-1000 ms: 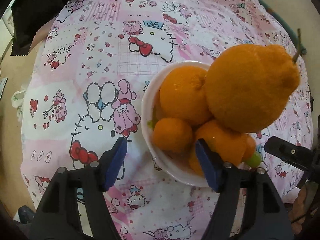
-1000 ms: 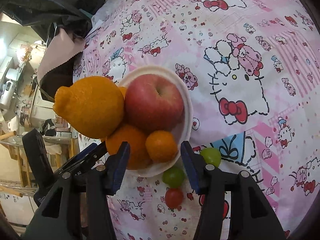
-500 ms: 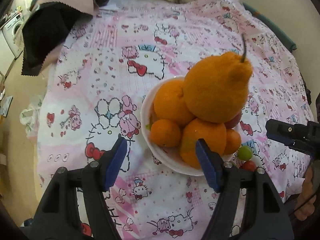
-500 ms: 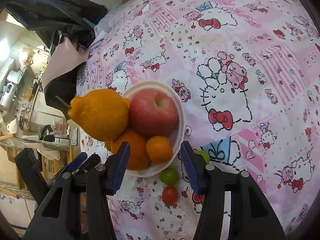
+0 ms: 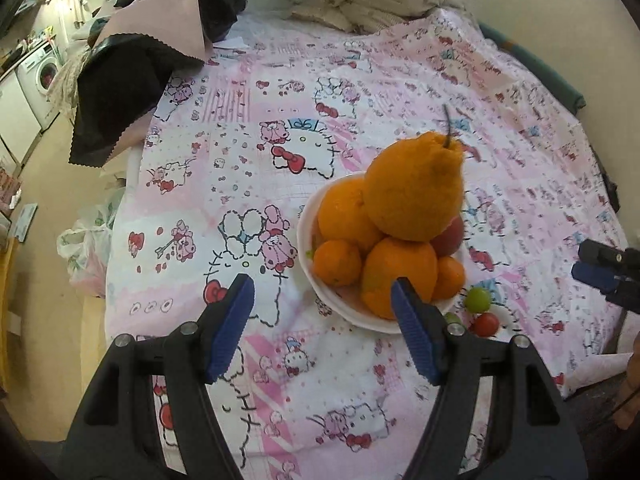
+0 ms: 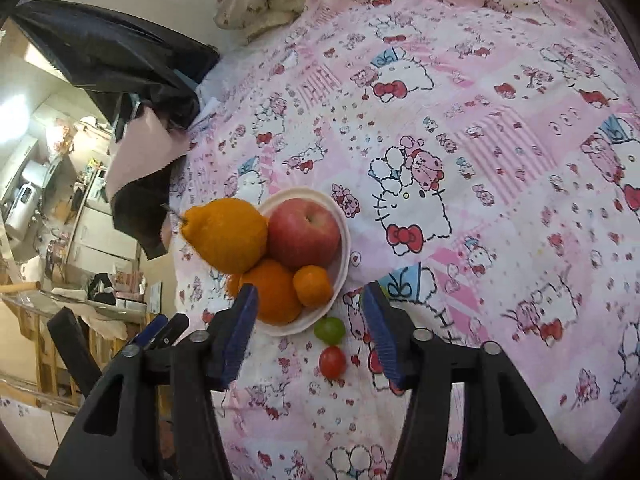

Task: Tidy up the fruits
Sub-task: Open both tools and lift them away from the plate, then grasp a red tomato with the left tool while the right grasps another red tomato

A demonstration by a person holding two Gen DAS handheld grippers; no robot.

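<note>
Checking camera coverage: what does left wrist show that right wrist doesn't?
Left wrist only: both oranges at the back of the bowl, the washing machine off to the side, and the right gripper at the frame edge. The apple is mostly hidden behind the citrus.

Right wrist only: the apple in full, and the left gripper at lower left.

Both: the bowl with the big stemmed citrus on top, the green grape and red tomato on the cloth beside the bowl, both grippers open and empty.
</note>
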